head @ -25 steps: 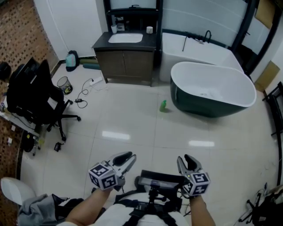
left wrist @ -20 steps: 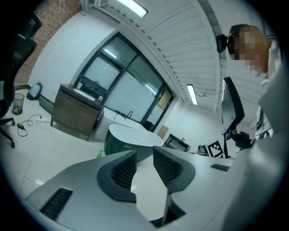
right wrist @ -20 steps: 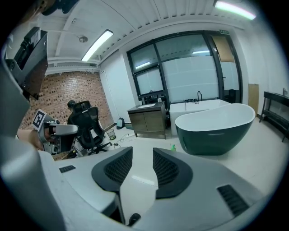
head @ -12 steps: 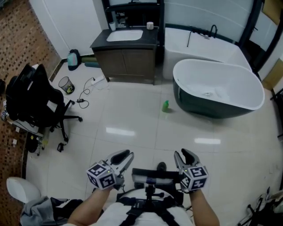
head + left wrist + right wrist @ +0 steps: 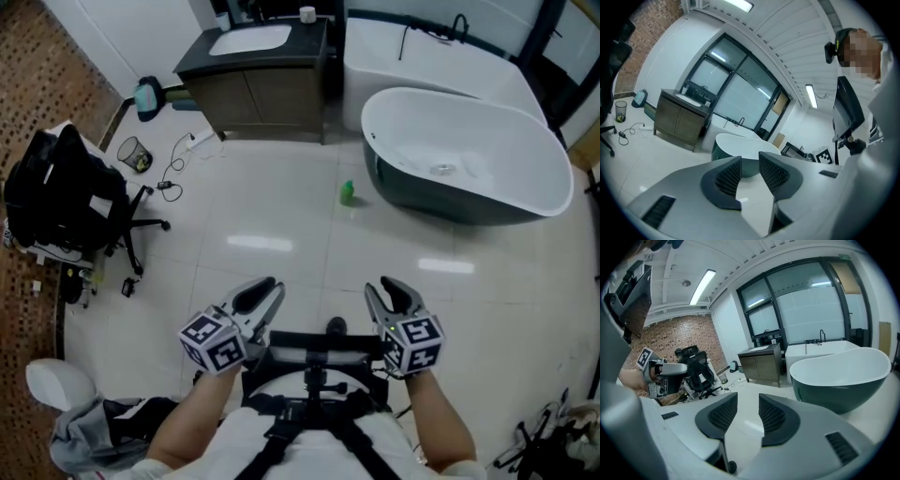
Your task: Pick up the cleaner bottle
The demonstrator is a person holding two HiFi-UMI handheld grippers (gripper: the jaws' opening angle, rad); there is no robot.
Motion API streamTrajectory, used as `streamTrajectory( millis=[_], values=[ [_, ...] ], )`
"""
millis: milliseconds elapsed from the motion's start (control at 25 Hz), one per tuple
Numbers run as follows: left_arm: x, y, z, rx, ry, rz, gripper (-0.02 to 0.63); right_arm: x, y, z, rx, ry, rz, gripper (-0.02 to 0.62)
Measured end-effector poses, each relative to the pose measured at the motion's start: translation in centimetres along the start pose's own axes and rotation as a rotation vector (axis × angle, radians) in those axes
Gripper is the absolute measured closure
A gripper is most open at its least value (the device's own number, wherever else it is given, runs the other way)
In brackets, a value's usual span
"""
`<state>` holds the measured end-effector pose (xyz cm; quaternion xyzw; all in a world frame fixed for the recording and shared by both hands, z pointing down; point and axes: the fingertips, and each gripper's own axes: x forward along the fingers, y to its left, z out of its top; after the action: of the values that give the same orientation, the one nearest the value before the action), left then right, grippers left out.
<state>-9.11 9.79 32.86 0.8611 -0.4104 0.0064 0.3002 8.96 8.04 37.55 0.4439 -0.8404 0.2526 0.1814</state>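
Note:
The cleaner bottle (image 5: 347,193), small and green, stands on the pale tiled floor just left of the dark bathtub (image 5: 525,211), well ahead of both grippers. My left gripper (image 5: 265,289) and right gripper (image 5: 384,289) are held side by side low in the head view, pointing forward. In the left gripper view the jaws of the left gripper (image 5: 750,161) are drawn together with nothing between them. The right gripper (image 5: 748,401) looks the same in its own view. The bottle appears in neither gripper view.
A wooden vanity (image 5: 253,84) with a sink stands at the back. A black office chair (image 5: 66,202), a wire wastebasket (image 5: 134,155) and a cable (image 5: 178,178) occupy the left. A camera rig (image 5: 314,352) sits on the person's chest between the grippers.
The person has walked forward: the bottle, bathtub and vanity sit closer and higher in the head view. Both grippers travelled along, with their jaws unchanged.

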Motion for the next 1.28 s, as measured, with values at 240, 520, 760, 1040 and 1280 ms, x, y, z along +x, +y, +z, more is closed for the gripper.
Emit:
streamTrajectory(
  millis=[240,520,760,1040,1280],
  values=[
    [1.7,1.0,0.7,0.002,0.028,0.006,0.506,1.2,-0.6,-0.2,0.017,0.030,0.008,0.459],
    [3.0,4.6,1.9,-0.017,0.053,-0.046,0.506,3.7,-0.3,1.0,0.050,0.031,-0.046,0.459],
    [3.7,8.4,4.3,-0.001,0.086,-0.100,0.506,6.6,0.9,3.0,0.072,0.018,-0.102,0.459],
    [4.5,13.6,6.5,0.029,0.129,-0.145,0.506,10.0,2.0,5.2,0.094,-0.016,-0.169,0.459],
    [6.5,15.1,7.3,0.042,0.167,-0.181,0.506,11.1,0.9,6.1,0.125,-0.029,-0.209,0.459]
  ],
)
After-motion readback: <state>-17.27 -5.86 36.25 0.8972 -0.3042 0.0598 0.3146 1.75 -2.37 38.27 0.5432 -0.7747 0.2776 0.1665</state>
